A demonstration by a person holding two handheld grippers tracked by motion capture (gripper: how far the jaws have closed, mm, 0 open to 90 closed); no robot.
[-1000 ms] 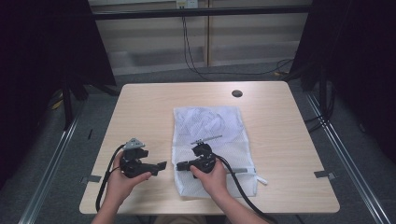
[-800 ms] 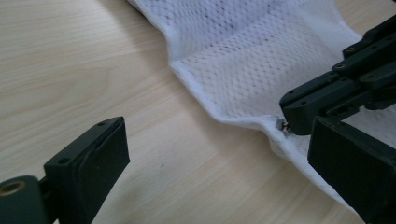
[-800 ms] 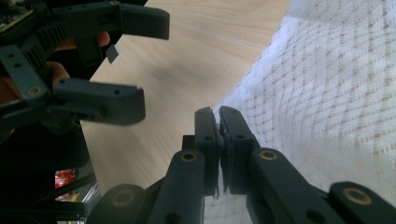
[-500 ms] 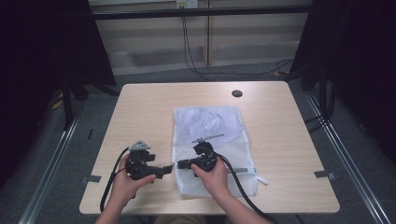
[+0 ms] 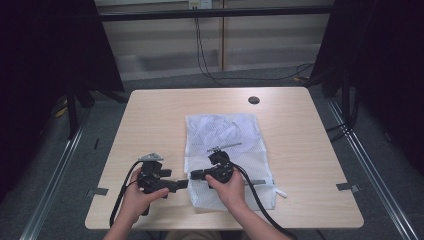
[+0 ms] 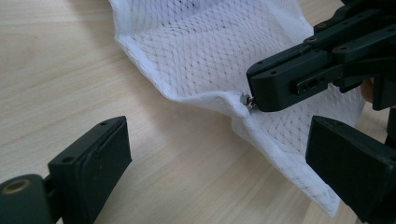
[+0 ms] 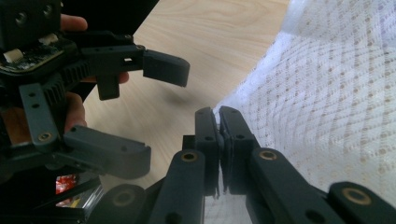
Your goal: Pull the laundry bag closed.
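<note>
Probably a lab: black curtains, floor rails.

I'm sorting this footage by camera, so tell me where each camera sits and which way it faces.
High view: above the person's side, facing forward and down on the table; forearms and both hands show.
Left gripper view: on the left hand-held gripper, open jaws facing the mesh bag.
Right gripper view: on the right hand-held gripper, shut on the bag's edge.
Shared: both gripper views show the bag and the other gripper.
</note>
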